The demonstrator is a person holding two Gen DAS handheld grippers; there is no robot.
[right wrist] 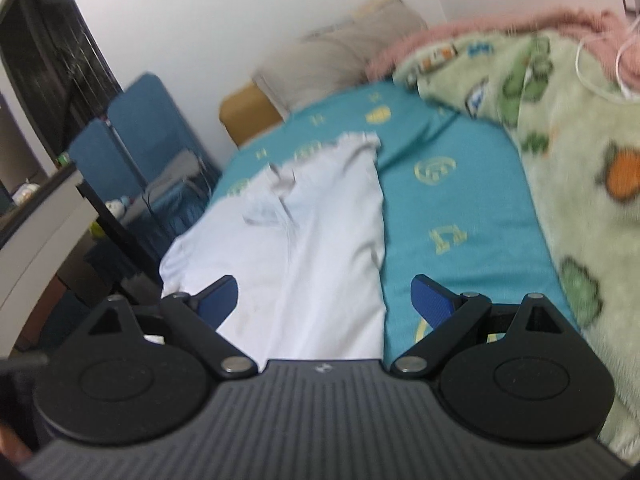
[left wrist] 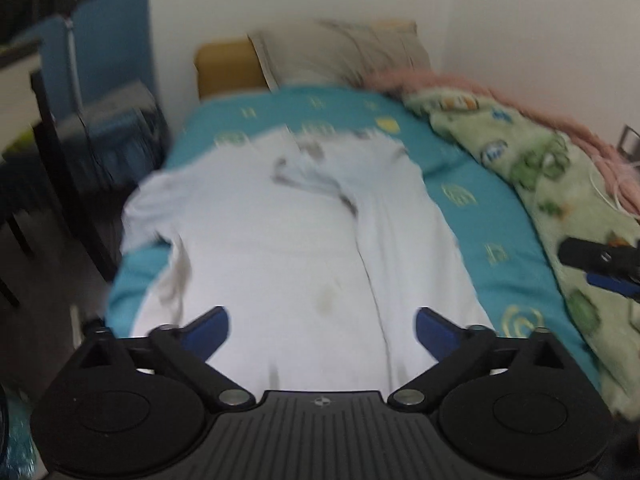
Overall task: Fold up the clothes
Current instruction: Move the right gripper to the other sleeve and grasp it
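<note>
One white cloth shirt [left wrist: 288, 236] is seen spread on a bed covered by a teal sheet printed with yellow motifs [left wrist: 472, 200], its collar end turned toward the far pillow and one side folded inward along a lengthwise crease. The left gripper [left wrist: 322, 330] is held above the near end of the shirt with its jaws spread wide; nothing is clamped between its two blue fingertip pads [left wrist: 210, 330], and the white cloth is seen through the gap, apart from them. The right gripper [right wrist: 324, 300] is likewise held with jaws wide apart and empty, over the shirt's right-hand edge, so that white cloth lies behind the left pad and bare teal sheet behind the right pad. In the left wrist view the tip of the right gripper is visible at the far right, above a green fleece blanket with cartoon prints [left wrist: 560, 184]. One beige pillow [left wrist: 344, 54], one pink fuzzy blanket [left wrist: 460, 84] and one blue folding chair [left wrist: 104, 52] beside the bed can be counted. Both views are blurred.
</note>
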